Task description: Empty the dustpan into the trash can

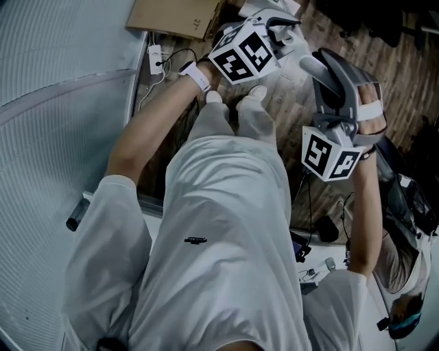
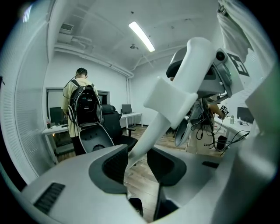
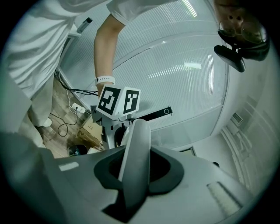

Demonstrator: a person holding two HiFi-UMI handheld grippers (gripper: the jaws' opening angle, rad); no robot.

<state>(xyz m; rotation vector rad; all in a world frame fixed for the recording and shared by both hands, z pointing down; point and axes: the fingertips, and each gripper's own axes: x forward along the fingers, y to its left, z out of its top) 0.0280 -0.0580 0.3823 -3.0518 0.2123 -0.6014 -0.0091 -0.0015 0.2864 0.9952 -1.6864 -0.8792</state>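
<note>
Two hand-held tongs meet close together at the upper right of the head view, out in front of a person in a white shirt (image 1: 219, 260) and white trousers seen steeply from above.

The left tongs (image 2: 140, 162) are released. A white handle (image 2: 175, 105), seemingly the dustpan's, slants between them from lower centre to upper right. It rests against the left-hand pad (image 2: 114, 165), and wooden floor shows between it and the other pad. A square white block (image 2: 168, 99) sits around the handle partway up.

The right tongs (image 3: 135, 168) are clenched on a pale handle (image 3: 136, 148) that stands upright at frame centre and fills the gap between the pads. Its rounded tip ends just in front of the left tongs. Whether this is the same handle cannot be told. The dustpan's scoop cannot be made out in any view.

Farther off, the head view shows wooden floor (image 1: 411, 68) and a cardboard box (image 1: 175, 17) at the top left. At the left of the left gripper view, a person wearing a black backpack (image 2: 84, 105) stands at a tabletop (image 2: 53, 129), with an office chair (image 2: 111, 122) beside them. A strip light (image 2: 142, 36) runs across the ceiling.
</note>
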